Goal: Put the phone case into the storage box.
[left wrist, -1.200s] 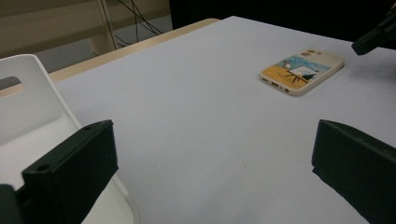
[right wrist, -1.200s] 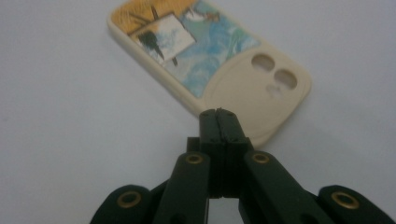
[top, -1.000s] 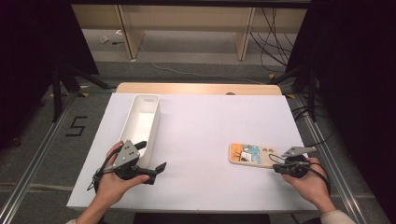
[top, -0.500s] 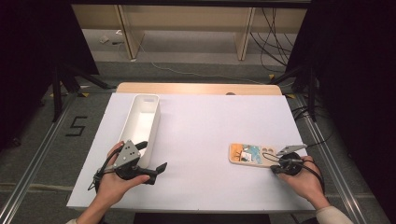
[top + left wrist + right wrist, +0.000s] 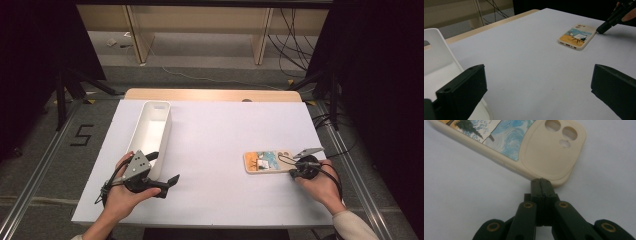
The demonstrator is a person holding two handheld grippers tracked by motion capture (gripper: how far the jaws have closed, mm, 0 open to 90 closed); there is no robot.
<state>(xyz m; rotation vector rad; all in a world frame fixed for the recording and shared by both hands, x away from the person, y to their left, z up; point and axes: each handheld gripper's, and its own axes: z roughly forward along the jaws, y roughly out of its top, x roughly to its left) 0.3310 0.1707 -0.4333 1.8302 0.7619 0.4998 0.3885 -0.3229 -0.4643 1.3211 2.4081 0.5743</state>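
Over on the left, the person's left hand [image 5: 122,197] comes up from the near edge of the table [image 5: 220,130] with the forearm angled inward, fist wrapped round the left gripper [image 5: 162,170], which lies low and level and points across the table toward the right. Its jaws stand wide apart and released, nothing between them; in the left gripper view one jaw sits at each lower corner with bare white tabletop between. Touching or just beside that gripper's left jaw is a long white bin [image 5: 152,132], which runs away from the gripper toward the far edge; the part of its inside that can be seen holds nothing. Moving right, well apart from the left gripper and ahead of its open jaws, a phone case [image 5: 267,161] lies flat on the table, printed side up with blue sky and sandy yellow, its camera cut-outs at the end nearest the right hand. The right hand [image 5: 320,187] reaches in from the lower right corner, wrist bent so the right gripper [image 5: 295,172] points leftward and down at the table. Its jaws are clenched tight together with nothing gripped, and in the right gripper view [image 5: 541,182] the closed tip sits right at the rounded corner of the case, touching it or as good as.
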